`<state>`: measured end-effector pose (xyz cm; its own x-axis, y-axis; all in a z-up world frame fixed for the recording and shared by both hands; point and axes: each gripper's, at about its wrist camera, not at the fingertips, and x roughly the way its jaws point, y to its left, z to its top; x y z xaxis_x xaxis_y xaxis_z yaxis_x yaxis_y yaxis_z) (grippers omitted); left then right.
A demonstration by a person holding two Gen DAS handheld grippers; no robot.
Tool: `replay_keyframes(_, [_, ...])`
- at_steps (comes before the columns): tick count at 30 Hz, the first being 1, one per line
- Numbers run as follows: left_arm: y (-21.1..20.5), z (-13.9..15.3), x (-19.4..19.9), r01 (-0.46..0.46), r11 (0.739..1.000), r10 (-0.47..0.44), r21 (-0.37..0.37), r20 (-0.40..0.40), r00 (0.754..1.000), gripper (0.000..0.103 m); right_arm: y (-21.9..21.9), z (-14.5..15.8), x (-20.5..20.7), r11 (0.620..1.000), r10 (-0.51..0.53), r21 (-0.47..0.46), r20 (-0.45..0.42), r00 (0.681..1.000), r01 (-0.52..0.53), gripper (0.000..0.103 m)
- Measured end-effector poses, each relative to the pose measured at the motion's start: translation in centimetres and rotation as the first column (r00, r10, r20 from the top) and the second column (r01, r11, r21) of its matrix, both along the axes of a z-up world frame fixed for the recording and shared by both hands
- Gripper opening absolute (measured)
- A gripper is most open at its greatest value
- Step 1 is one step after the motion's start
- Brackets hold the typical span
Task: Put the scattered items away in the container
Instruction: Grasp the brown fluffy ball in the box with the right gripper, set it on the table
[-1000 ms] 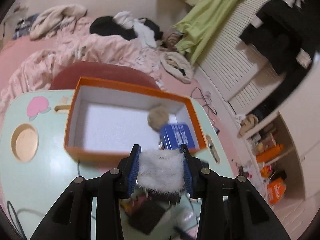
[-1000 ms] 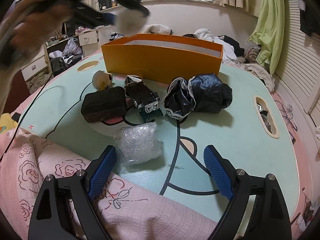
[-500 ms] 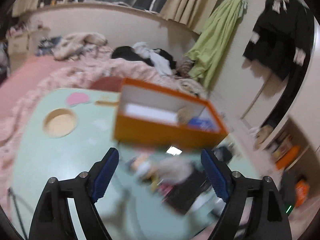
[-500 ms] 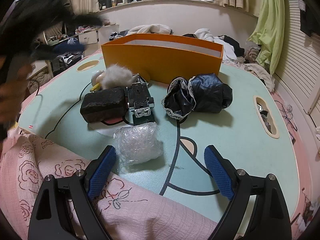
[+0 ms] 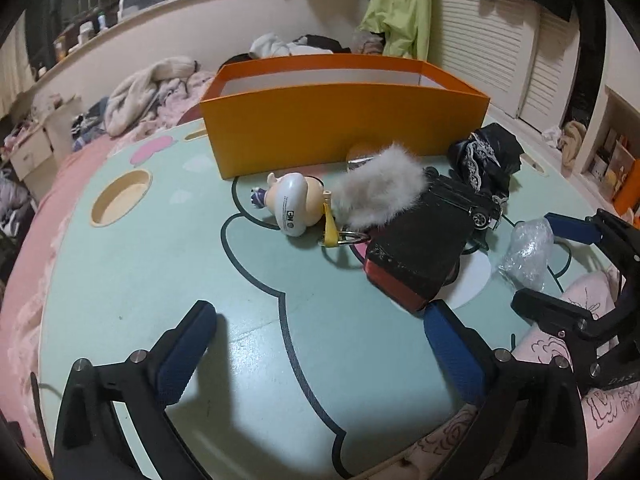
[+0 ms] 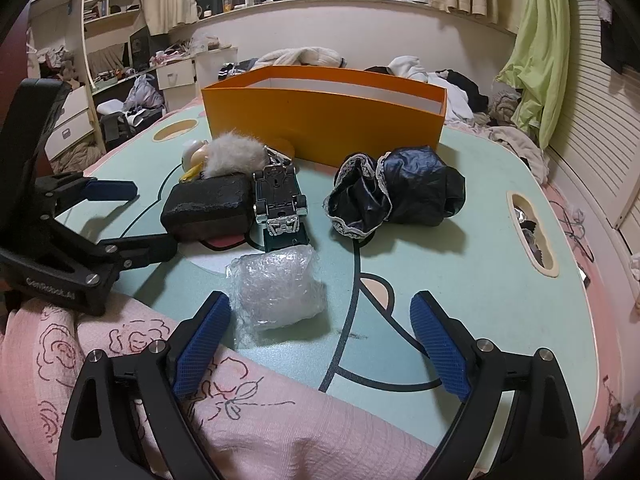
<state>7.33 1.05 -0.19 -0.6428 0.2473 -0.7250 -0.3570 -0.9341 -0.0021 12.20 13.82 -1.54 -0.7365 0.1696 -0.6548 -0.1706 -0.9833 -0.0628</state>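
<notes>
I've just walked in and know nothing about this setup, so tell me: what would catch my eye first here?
The orange box stands at the far side of a mint-green table, brightest thing in view. In front of it lies a cluster of clutter: a grey fur puff, a toy figure, a black block, a toy car and dark cloth. Nearest, a clear plastic wad lies just ahead of the open right gripper.

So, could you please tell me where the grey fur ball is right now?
The fur ball lies on the table outside the orange box, just in front of its near wall. It rests against the black block, beside the small figurine.
</notes>
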Motion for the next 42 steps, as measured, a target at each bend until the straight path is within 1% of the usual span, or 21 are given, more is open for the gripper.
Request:
replay_keyframes(6, [-0.4,-0.1,0.4,-0.021,1.0,0.021,0.007,-0.014,1.0,0.103,-0.1,0.2,0.2,1.0,-0.001,-0.002,0.0,1.0,0.001,0.091])
replay_keyframes(7, [-0.4,-0.1,0.4,-0.021,1.0,0.021,0.008,-0.014,1.0,0.103,0.0,0.2,0.3,1.0,0.001,-0.006,-0.004,1.0,-0.001,0.089])
replay_keyframes(8, [-0.4,-0.1,0.4,-0.02,1.0,0.02,0.008,-0.014,1.0,0.103,-0.2,0.5,0.7,1.0,0.017,-0.02,-0.019,1.0,-0.017,0.08])
replay_keyframes(9, [-0.4,-0.1,0.4,-0.02,1.0,0.02,0.008,-0.014,1.0,0.103,-0.7,0.9,1.2,0.999,0.039,-0.033,-0.032,0.999,-0.04,0.053])
replay_keyframes(10, [-0.4,-0.1,0.4,-0.02,1.0,0.02,0.008,-0.015,1.0,0.103,-1.0,1.2,1.7,0.998,0.048,-0.036,-0.039,0.998,-0.049,0.043])
replay_keyframes(13, [-0.3,-0.1,0.4,-0.02,1.0,0.02,0.011,-0.016,1.0,0.103,-0.9,3.6,2.3,0.995,0.052,-0.082,-0.119,0.992,-0.062,0.038])
replay_keyframes(15, [-0.3,-0.1,0.4,-0.019,1.0,0.02,0.012,-0.016,1.0,0.103,-0.5,6.3,1.8,0.995,0.054,-0.071,-0.167,0.984,-0.066,0.037])
replay_keyframes(18, [-0.3,-0.1,0.4,-0.02,1.0,0.02,0.013,-0.017,1.0,0.103,0.9,9.9,-0.8,1.0,0.022,-0.006,-0.142,0.99,-0.023,0.038])
replay_keyframes(19, [-0.3,-0.1,0.4,-0.02,1.0,0.02,0.012,-0.017,1.0,0.103,2.1,11.0,-2.3,1.0,-0.009,-0.024,-0.107,0.994,0.007,0.048])
replay_keyframes(21, [-0.3,-0.1,0.4,-0.02,1.0,0.02,0.012,-0.017,1.0,0.103,5.2,12.6,-5.2,0.99,-0.069,-0.122,-0.028,0.997,0.065,0.061])
replay_keyframes(23, [-0.5,-0.1,0.4,-0.019,1.0,0.019,0.013,-0.018,1.0,0.103,7.6,13.2,-8.5,0.974,-0.068,-0.214,0.048,0.997,0.077,0.061])
replay_keyframes(24, [-0.5,-0.1,0.4,-0.019,1.0,0.019,0.014,-0.019,1.0,0.103,8.0,13.2,-9.9,0.972,-0.062,-0.223,0.087,0.994,0.08,0.06])
replay_keyframes(26, [-0.4,-0.1,0.4,-0.019,1.0,0.019,0.016,-0.021,1.0,0.103,8.3,12.9,-13.0,0.98,-0.064,-0.176,0.154,0.986,0.091,0.06])
replay_keyframes(28, [-0.5,-0.1,0.3,-0.019,1.0,0.019,0.018,-0.023,1.0,0.103,7.9,12.0,-15.2,0.982,-0.051,-0.165,0.216,0.975,0.088,0.06])
replay_keyframes(31, [-0.5,-0.1,0.4,-0.018,1.0,0.019,0.019,-0.024,1.0,0.103,7.7,10.0,-17.9,0.982,-0.095,-0.13,0.302,0.949,0.14,0.06])
replay_keyframes(34, [-0.5,-0.1,0.4,-0.019,1.0,0.02,0.018,-0.026,0.999,0.103,7.5,7.5,-20.3,0.982,-0.172,-0.006,0.412,0.895,0.191,0.06])
replay_keyframes(36, [-0.7,-0.1,0.3,-0.019,1.0,0.019,0.019,-0.027,0.999,0.103,6.2,6.2,-20.9,0.975,-0.217,0.133,0.444,0.869,0.176,0.058])
replay_keyframes(37, [-0.7,-0.1,0.3,-0.018,1.0,0.019,0.02,-0.026,0.999,0.103,5.6,6.1,-20.8,0.972,-0.219,0.177,0.433,0.874,0.156,0.05])
replay_keyframes(38, [-0.7,-0.1,0.2,-0.019,1.0,0.019,0.02,-0.027,0.999,0.103,5.0,6.0,-20.6,0.973,-0.203,0.191,0.433,0.878,0.131,0.04])
replay_keyframes(40, [-0.7,-0.1,0.2,-0.019,1.0,0.02,0.02,-0.026,0.999,0.103,4.2,6.1,-20.0,0.967,-0.198,0.229,0.418,0.886,0.108,0.04])
replay_keyframes(42, [-0.7,-0.1,0.2,-0.019,1.0,0.019,0.02,-0.027,0.999,0.103,3.8,6.7,-18.7,0.986,-0.129,0.15,0.378,0.917,0.077,0.04])
